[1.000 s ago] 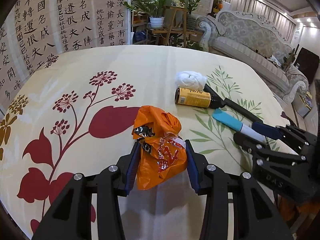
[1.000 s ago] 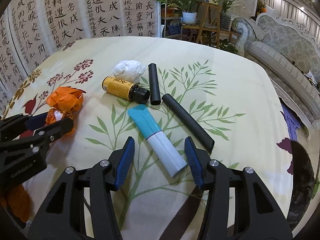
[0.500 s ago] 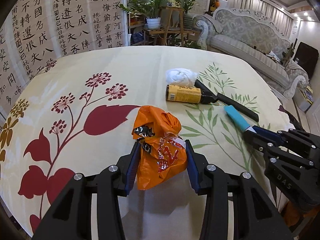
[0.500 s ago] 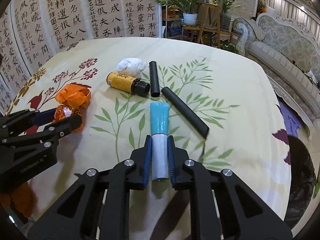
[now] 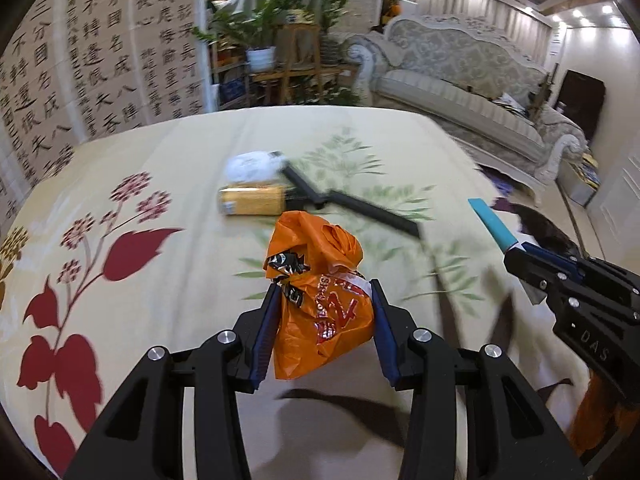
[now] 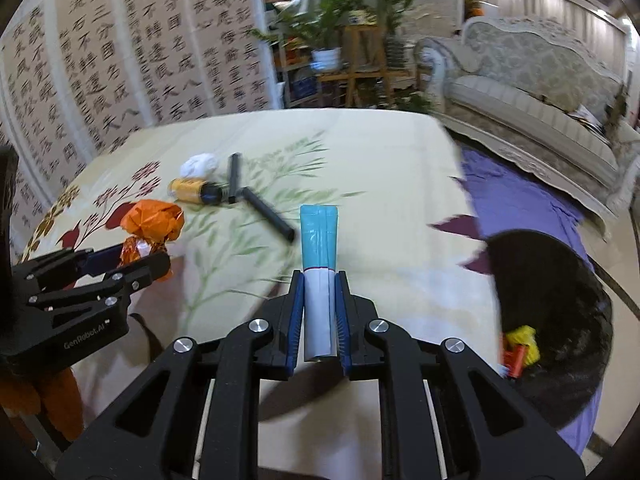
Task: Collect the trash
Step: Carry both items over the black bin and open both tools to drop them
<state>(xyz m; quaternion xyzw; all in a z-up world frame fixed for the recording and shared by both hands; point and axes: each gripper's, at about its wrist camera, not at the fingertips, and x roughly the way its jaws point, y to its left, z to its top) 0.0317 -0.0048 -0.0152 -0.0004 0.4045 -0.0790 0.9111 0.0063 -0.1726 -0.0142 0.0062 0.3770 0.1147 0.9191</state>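
The left hand-held gripper point(image 5: 322, 322) was clamped on a crumpled orange bag point(image 5: 320, 300), held above the flowered counter point(image 5: 168, 288). Behind it lay a yellow bottle point(image 5: 252, 200), a white wad point(image 5: 250, 164) and two black tubes point(image 5: 372, 212) (all blurred). Further right, the right hand-held gripper point(image 6: 320, 312) was closed on a teal-and-white tube point(image 6: 319, 276), lifted off the cloth. At far right a black bin point(image 6: 560, 280) stood beside the counter, with yellow and red scraps point(image 6: 520, 348) inside.

A floral-printed cloth covers the worktop point(image 6: 400, 168), where a yellow bottle point(image 6: 194, 191), a crumpled white wad point(image 6: 199, 165) and two black tubes point(image 6: 269, 215) lie close together
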